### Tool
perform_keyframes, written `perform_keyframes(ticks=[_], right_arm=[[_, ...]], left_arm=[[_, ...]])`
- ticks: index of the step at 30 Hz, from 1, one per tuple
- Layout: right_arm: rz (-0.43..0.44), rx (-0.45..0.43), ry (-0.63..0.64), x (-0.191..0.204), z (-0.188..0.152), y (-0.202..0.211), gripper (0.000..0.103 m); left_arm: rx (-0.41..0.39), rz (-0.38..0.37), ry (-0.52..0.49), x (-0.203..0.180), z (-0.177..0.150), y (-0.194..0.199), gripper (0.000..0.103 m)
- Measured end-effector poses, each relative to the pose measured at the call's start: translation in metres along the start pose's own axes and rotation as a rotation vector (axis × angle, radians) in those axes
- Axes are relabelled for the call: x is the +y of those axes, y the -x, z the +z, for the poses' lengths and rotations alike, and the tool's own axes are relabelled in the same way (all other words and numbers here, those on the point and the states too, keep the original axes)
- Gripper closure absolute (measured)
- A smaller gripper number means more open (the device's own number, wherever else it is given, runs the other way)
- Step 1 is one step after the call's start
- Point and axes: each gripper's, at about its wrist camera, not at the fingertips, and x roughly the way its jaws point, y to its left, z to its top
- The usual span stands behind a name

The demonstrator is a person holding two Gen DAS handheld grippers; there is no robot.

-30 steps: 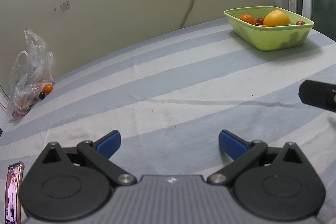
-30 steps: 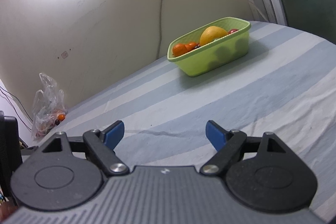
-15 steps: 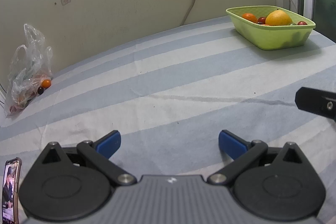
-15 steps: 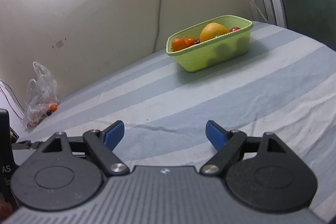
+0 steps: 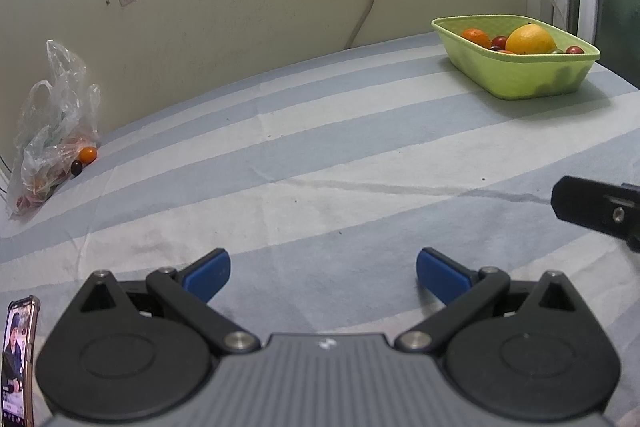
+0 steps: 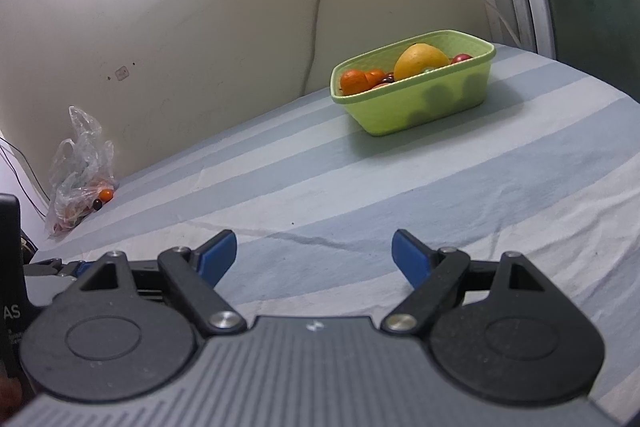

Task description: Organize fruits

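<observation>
Waiting wide open and empty, both grippers, left (image 5: 323, 269) and right (image 6: 314, 253), next need fruit from the bag (image 5: 52, 135) for the basket (image 6: 416, 99).

Before you lies a bed (image 5: 320, 155) under a sheet striped grey-blue and off-white, creased across its middle. On it, far right by the wall, sits 1 green basket (image 5: 520, 75) of fruit. Far left against the wall slumps 1 clear plastic bag (image 5: 52, 143), with 2 small fruits (image 5: 87, 155) just beside it.
</observation>
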Motion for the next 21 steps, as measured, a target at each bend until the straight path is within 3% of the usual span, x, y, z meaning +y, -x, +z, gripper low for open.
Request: perform_keyframes(ticks=[21], right_arm=[[-0.003, 0.0, 0.01, 0.0057, -0.0012, -0.0002, 0.016]], left_arm=[[0.007, -0.019, 0.017, 0.0048, -0.0012, 0.0002, 0.0]])
